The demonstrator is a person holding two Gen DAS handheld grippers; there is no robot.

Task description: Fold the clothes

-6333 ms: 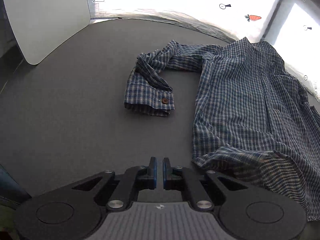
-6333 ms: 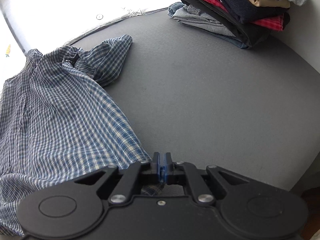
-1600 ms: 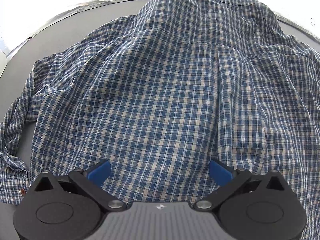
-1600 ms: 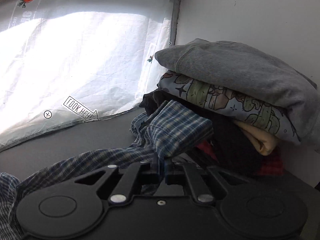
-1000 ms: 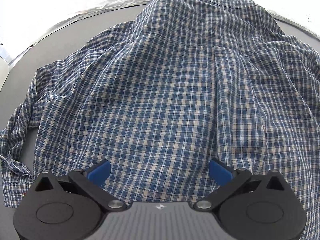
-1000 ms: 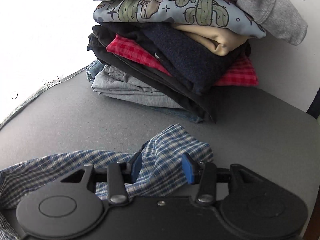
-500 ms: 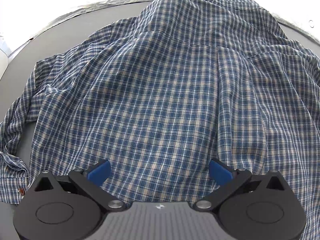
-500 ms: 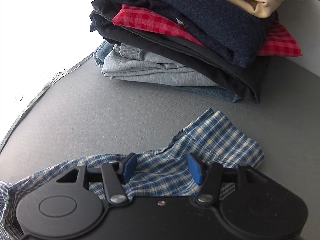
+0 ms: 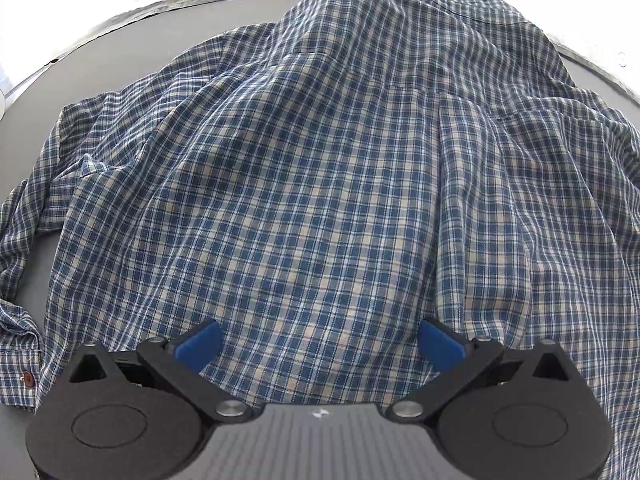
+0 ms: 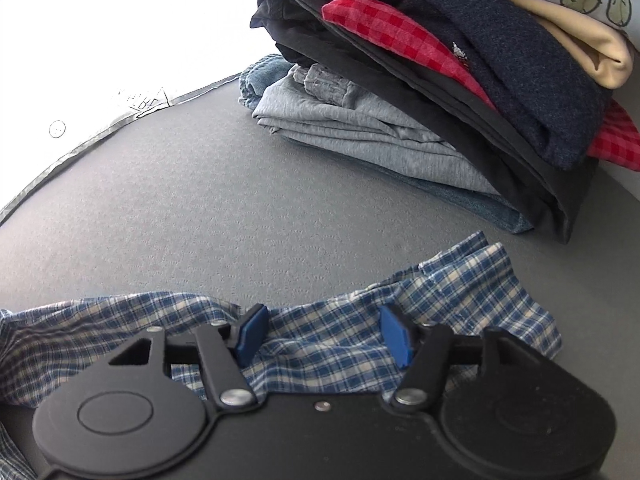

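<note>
A blue and cream plaid shirt (image 9: 320, 184) lies back-up across the grey table, filling the left wrist view. Its collar is at the far side and one cuff with a brown button (image 9: 27, 378) lies at the lower left. My left gripper (image 9: 318, 344) hangs open just over the shirt's near hem, nothing between its blue pads. In the right wrist view the shirt's other sleeve (image 10: 460, 304) lies stretched along the table. My right gripper (image 10: 322, 334) is open above that sleeve, its jaws wide apart and holding nothing.
A tall stack of folded clothes (image 10: 460, 92) stands at the back right, close beyond the sleeve's cuff. Bare grey table (image 10: 200, 216) lies to its left. A bright white sheet (image 10: 100, 40) borders the table's far edge.
My right gripper let go of the sleeve about a second ago, opened wider and drew back slightly from the stack. The left gripper stayed open over the hem, hardly moving.
</note>
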